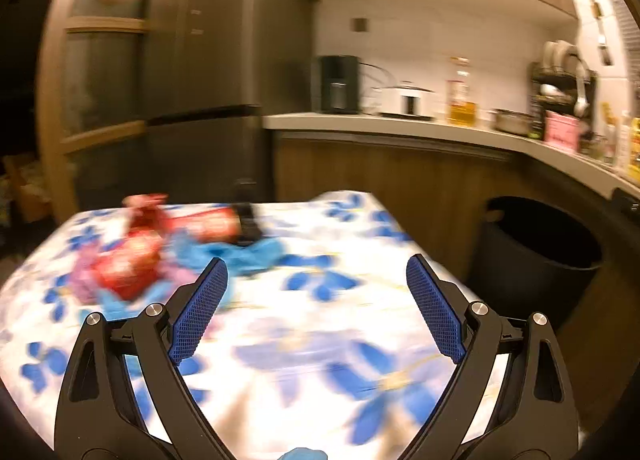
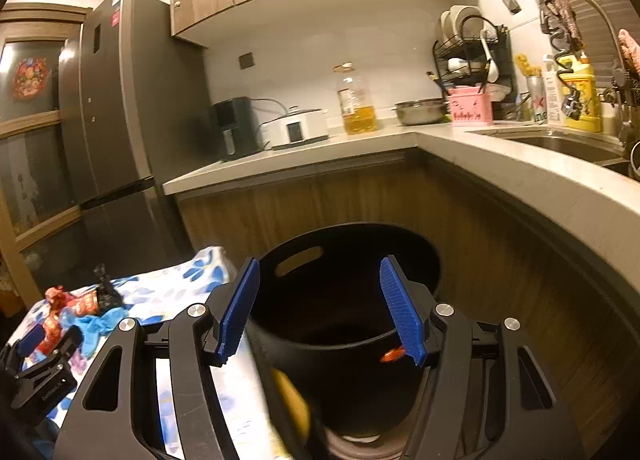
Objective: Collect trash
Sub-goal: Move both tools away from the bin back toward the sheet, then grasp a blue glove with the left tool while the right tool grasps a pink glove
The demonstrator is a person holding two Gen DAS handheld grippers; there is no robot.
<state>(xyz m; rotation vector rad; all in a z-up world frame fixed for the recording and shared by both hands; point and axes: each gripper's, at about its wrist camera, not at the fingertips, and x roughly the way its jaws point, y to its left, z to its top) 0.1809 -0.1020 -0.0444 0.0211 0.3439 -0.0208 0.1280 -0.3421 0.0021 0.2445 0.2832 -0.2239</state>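
Red wrappers [image 1: 132,260] lie left of centre on the floral table [image 1: 320,340] — up-left of the left gripper [image 1: 316,304], jaws spread, empty; right gripper [image 2: 320,308] gapes empty over the black bin [image 2: 424,260].

The left wrist view looks low across the floral tabletop [image 1: 320,340] toward the refrigerator [image 1: 208,80]. The right wrist view hangs close over the black bin [image 2: 348,300], facing the kitchen counter [image 2: 320,148]. Both share tabletop, bin, refrigerator and counter.

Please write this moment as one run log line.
left gripper: open, empty, over table | right gripper: open, empty, above black bin | red wrappers: on table
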